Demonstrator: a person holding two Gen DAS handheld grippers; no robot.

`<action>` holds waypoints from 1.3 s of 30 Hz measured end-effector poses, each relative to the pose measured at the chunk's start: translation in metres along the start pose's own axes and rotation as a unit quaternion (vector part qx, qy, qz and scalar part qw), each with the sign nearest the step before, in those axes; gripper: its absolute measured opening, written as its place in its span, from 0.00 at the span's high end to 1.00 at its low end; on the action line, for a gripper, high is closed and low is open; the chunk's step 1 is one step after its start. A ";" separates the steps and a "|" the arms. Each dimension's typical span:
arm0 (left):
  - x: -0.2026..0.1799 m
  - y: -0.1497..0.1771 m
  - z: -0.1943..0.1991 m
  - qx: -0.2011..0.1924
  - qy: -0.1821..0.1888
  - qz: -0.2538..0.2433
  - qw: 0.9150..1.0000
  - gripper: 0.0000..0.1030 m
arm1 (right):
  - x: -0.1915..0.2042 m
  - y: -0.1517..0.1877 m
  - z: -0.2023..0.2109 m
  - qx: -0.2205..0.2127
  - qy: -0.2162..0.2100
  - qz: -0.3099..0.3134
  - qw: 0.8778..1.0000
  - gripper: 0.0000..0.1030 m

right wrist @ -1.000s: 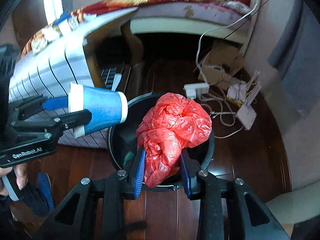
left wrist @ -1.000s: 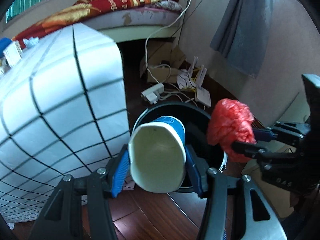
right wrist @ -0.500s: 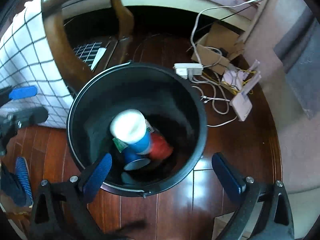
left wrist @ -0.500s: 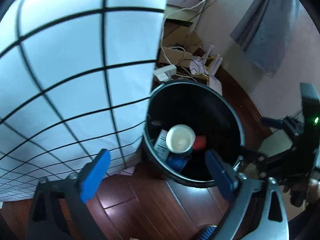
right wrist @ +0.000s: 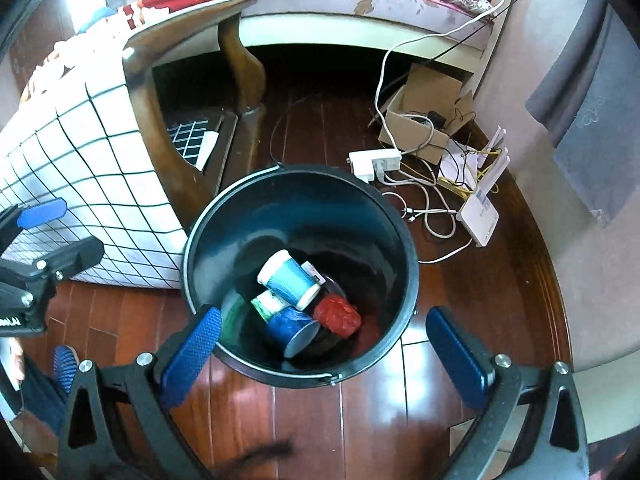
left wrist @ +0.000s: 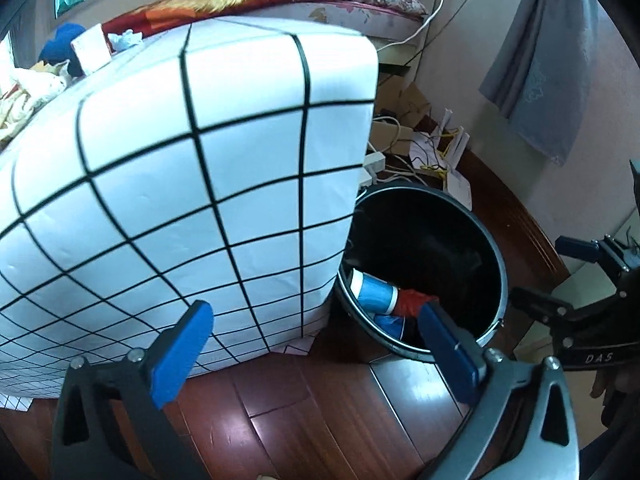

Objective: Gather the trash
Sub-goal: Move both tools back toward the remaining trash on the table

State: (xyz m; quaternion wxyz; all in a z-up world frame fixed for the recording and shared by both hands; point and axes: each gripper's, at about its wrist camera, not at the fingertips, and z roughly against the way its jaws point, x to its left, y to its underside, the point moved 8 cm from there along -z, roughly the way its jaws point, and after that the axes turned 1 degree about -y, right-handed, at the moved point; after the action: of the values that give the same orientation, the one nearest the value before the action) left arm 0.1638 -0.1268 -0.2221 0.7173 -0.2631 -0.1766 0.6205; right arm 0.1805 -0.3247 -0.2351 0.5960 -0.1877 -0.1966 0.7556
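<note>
Both claws hang spread wide and empty above the black bin [right wrist: 208,236] on the wooden floor [right wrist: 460,292], beside the grid-clothed desk [left wrist: 192,184]. The left claw [left wrist: 320,356] has just been opening; the right claw [right wrist: 324,346] too. The paper cup [right wrist: 288,278] and red bag [right wrist: 337,316] lie inside the bin

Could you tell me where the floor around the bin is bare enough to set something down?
Bare wood lies in front of the bin, toward the grippers, and to its right, below the router. Behind it, the power strip, cables and cardboard box crowd the floor. The checked cloth blocks the left.
</note>
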 end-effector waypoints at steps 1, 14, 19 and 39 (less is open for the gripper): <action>0.001 0.000 0.003 -0.002 -0.001 0.000 1.000 0.00 | 0.002 0.000 0.003 -0.002 0.000 -0.001 1.000 0.00; 0.008 -0.009 0.027 -0.021 -0.009 -0.003 1.000 0.00 | 0.023 -0.007 0.028 -0.026 -0.017 -0.006 0.999 0.00; 0.018 -0.012 0.040 -0.032 -0.020 -0.004 0.999 0.00 | 0.033 -0.012 0.037 -0.035 -0.021 -0.002 0.999 0.00; 0.128 -0.040 0.141 -0.132 -0.118 0.053 0.983 0.00 | 0.150 -0.104 0.116 -0.158 -0.085 0.073 0.981 0.00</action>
State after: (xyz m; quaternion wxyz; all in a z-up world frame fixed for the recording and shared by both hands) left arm 0.1360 0.0176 -0.0951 0.6165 -0.2898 -0.3259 0.6555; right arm 0.1730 -0.1649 -0.0895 0.4826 -0.2284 -0.3496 0.7698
